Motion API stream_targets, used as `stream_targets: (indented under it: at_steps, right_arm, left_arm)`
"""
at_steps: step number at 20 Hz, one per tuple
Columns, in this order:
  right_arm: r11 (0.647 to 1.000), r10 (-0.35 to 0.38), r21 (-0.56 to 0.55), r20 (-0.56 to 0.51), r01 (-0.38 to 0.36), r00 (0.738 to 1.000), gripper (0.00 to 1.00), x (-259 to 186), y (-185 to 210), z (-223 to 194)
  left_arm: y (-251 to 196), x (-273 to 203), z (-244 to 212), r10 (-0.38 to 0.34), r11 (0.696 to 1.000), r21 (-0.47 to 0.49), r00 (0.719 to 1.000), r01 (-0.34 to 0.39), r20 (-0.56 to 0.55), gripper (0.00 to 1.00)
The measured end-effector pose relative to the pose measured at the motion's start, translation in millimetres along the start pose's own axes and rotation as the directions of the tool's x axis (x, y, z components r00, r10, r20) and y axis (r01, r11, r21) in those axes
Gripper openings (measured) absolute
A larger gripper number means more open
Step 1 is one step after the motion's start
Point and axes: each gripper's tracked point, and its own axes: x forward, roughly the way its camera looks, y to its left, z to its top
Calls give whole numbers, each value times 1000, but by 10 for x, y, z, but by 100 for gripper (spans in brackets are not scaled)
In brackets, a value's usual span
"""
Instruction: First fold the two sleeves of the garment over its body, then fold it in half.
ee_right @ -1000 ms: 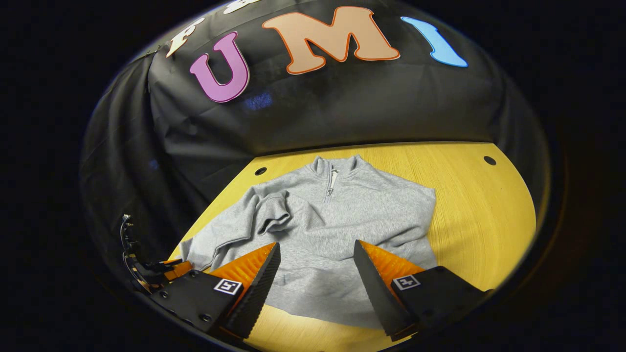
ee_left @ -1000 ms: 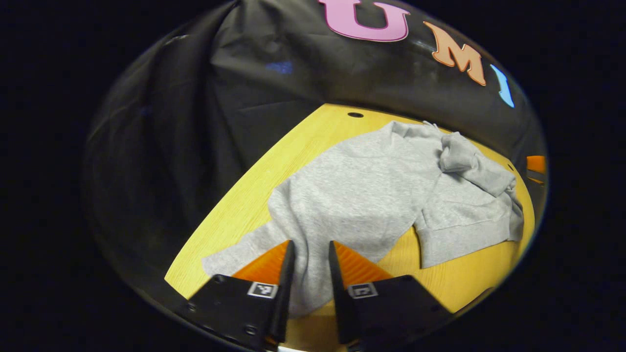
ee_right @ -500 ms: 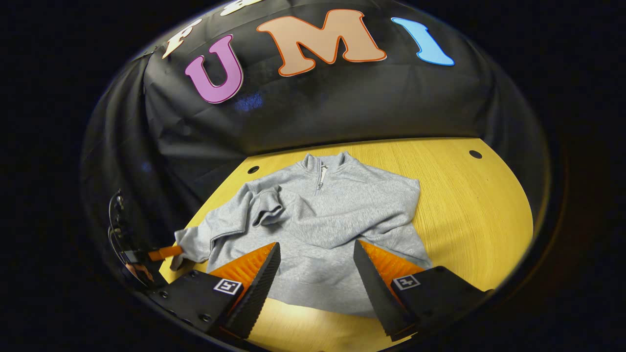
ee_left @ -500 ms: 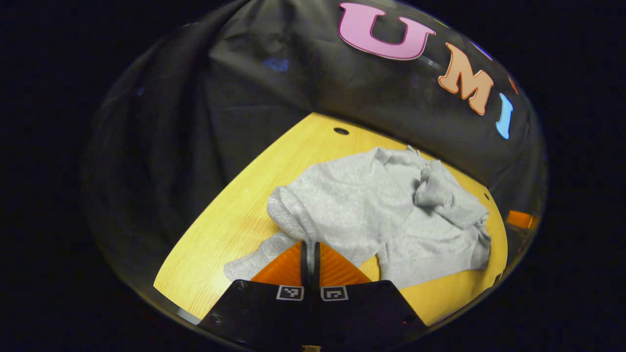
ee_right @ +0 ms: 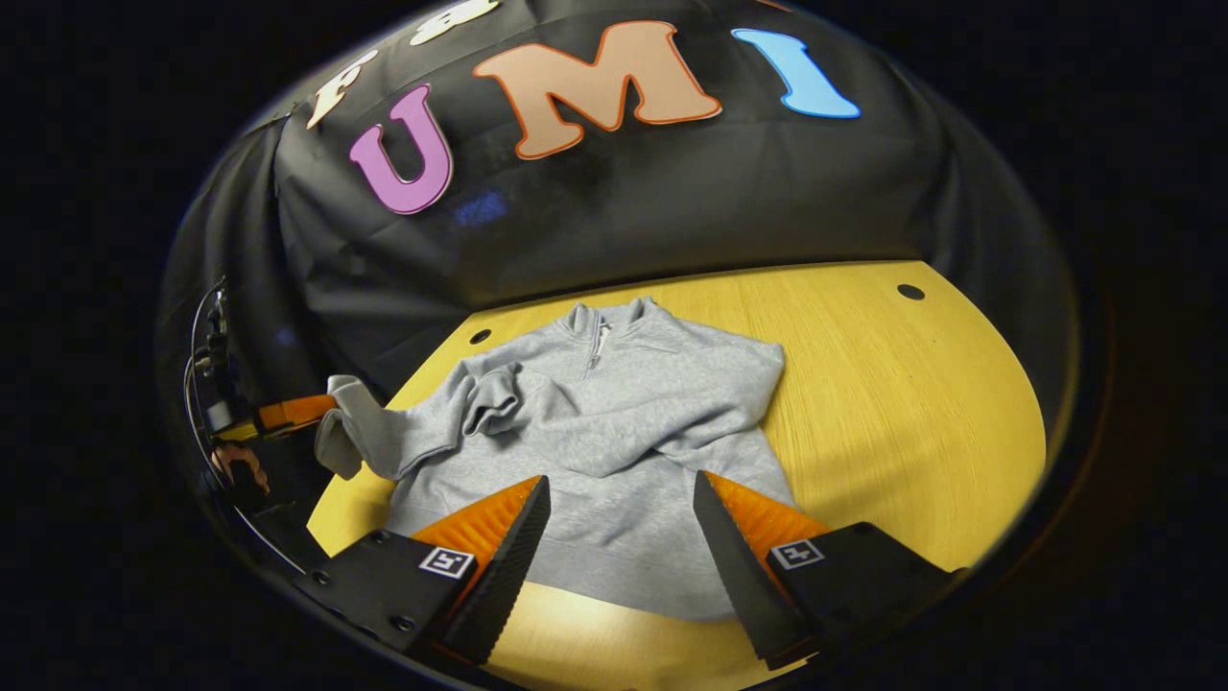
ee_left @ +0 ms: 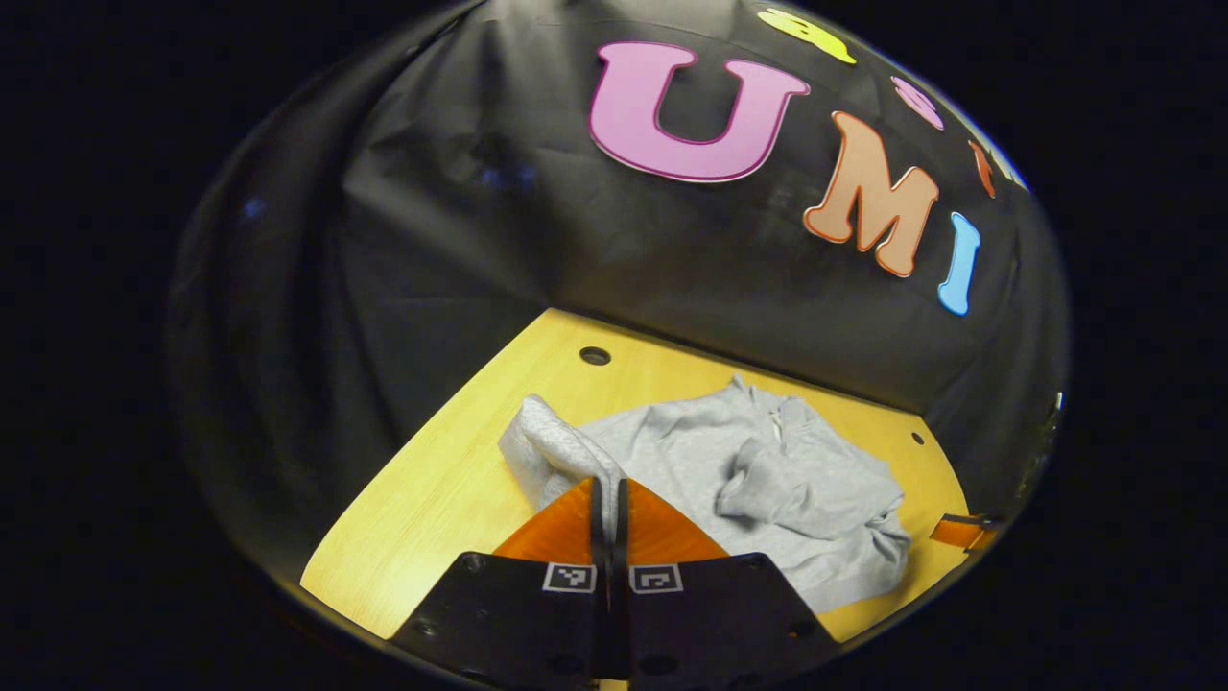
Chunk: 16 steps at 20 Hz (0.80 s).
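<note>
Now left gripper (ee_left: pixel 608 491) pinched tight on grey sweatshirt (ee_right: pixel 614 413) sleeve (ee_right: pixel 369 437), lifted above yellow table (ee_right: pixel 911 403), right gripper (ee_right: pixel 622 499) spread wide, holding nothing, over the hem.

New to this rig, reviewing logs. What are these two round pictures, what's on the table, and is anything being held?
There is no robot arm here: a person holds a two-finger gripper in each hand, and a fisheye camera rides on each one, looking forward along its fingers.

In the left gripper view, the left gripper sits at the bottom, jaws closed on a sleeve of the grey sweatshirt, raised off the yellow table.

In the right gripper view, the right gripper has its jaws wide apart, holding nothing, above the sweatshirt's lower edge. Farther off at the left you see the left gripper again, with the sleeve hanging from it.

The other sleeve already lies across the body.
</note>
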Motion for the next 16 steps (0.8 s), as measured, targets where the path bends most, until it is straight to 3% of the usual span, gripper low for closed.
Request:
stream_targets:
  at_steps: [6,11,16]
  right_arm:
    - [999,-32,39,-8,33,999,96,-133,-438,-53]
    - [997,-53,60,-16,54,998,96,-193,-744,-87]
    - [993,-76,92,-15,77,997,96,-267,-1014,-93]
  left_arm:
    - [-897,278,242,-137,990,41,990,137,4,0]
    - [-1791,485,266,-264,955,132,964,265,-24,0]
    - [-2470,726,-14,-312,919,209,941,334,-132,0]
